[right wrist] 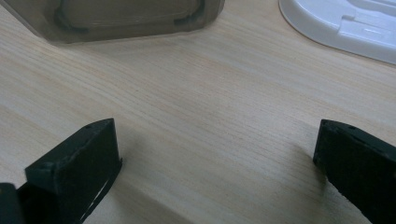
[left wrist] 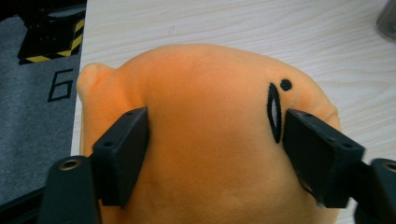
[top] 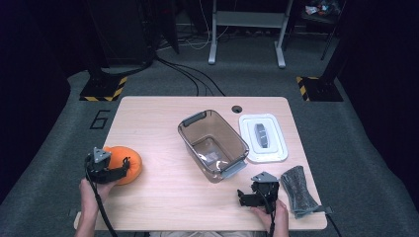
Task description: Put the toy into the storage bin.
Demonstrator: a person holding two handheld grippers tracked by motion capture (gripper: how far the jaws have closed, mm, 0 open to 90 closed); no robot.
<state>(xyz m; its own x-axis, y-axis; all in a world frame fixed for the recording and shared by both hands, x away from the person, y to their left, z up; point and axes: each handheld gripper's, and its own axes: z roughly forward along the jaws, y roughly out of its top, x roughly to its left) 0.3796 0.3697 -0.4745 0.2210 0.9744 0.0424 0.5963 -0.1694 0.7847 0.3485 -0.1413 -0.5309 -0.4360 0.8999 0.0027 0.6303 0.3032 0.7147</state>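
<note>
soft overhead light (dark, murky surroundings)

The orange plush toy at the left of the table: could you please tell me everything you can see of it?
The orange plush toy is a rounded, soft-looking fabric cushion with a small ear-like nub on one side and a stitched black face: a dot eye and a narrow mouth slit. It lies on the light wooden table near its left edge, well apart from the open container. The left gripper straddles it, one black pad against each flank, pressing in slightly; it is not visibly lifted.
</note>
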